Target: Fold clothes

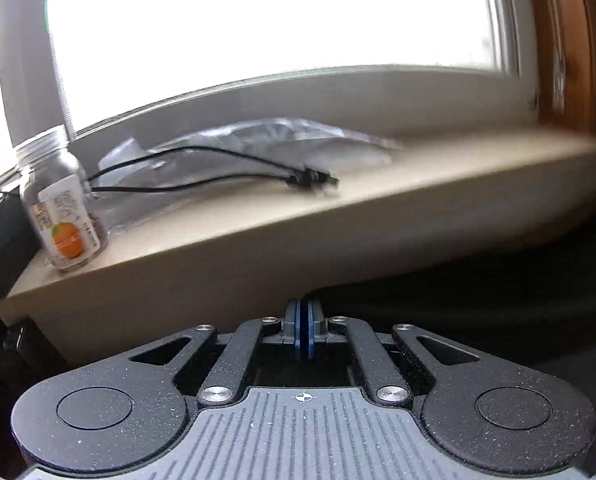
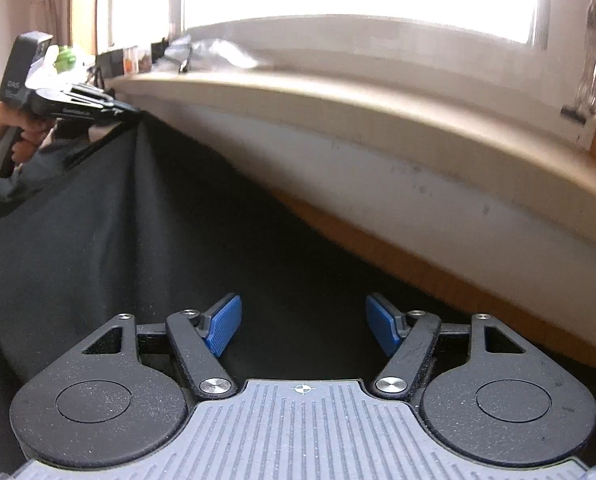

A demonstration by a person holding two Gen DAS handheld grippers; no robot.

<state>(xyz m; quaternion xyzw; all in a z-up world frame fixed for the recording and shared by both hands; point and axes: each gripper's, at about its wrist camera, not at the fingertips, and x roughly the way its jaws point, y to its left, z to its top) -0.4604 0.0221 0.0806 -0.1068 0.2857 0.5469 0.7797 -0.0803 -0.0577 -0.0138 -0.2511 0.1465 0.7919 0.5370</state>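
A black garment (image 2: 145, 240) hangs and spreads below the window sill. In the right wrist view my left gripper (image 2: 134, 113) is at the upper left, held by a hand (image 2: 1, 128), shut on a corner of the garment, and the cloth tents up to its tip. In the left wrist view its blue pads (image 1: 304, 322) are pressed together, with dark cloth (image 1: 478, 300) just beyond on the right. My right gripper (image 2: 304, 322) stands open low over the garment, with nothing between its blue pads (image 2: 225, 324).
A pale window sill (image 1: 298, 220) runs across in front under a bright window. On it stand a glass jar (image 1: 63, 208) with an orange label, black cables (image 1: 217, 168) and a clear plastic bag (image 1: 289, 136). A wooden frame (image 1: 566, 40) rises at the right.
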